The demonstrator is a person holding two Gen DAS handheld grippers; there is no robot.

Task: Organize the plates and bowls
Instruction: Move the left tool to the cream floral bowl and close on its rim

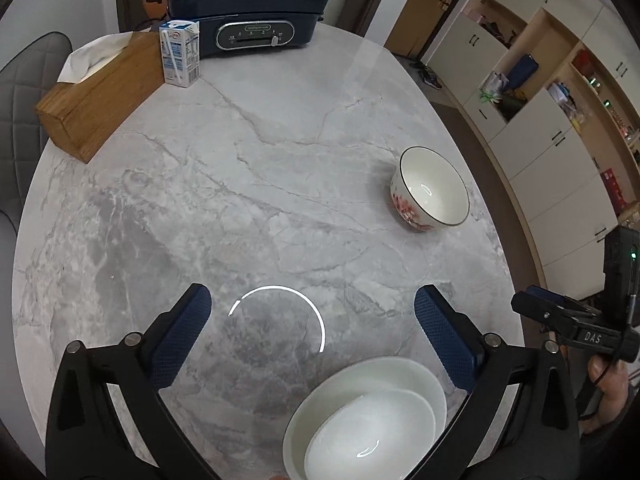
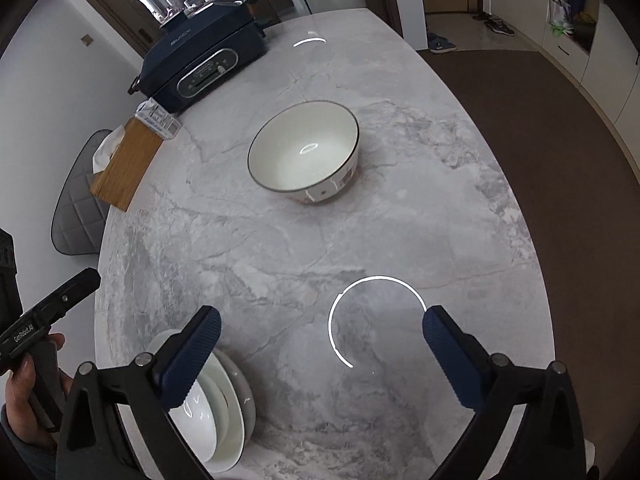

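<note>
A white bowl with a dark rim and red flower pattern (image 1: 432, 190) stands alone on the marble table (image 1: 260, 184); it shows mid-table in the right wrist view (image 2: 304, 152). A stack of white dishes, a small bowl (image 1: 368, 440) nested in a wider plate (image 1: 420, 372), sits at the near edge, also seen in the right wrist view (image 2: 224, 412). My left gripper (image 1: 312, 320) is open and empty, above the table just left of the stack. My right gripper (image 2: 320, 340) is open and empty, right of the stack.
A dark blue electric cooker (image 1: 248, 8) stands at the far end, with a milk carton (image 1: 180, 54) and a wooden tissue box (image 1: 100, 92) beside it. A grey chair (image 1: 24, 92) is at the left. Cabinets (image 1: 560, 140) line the right wall.
</note>
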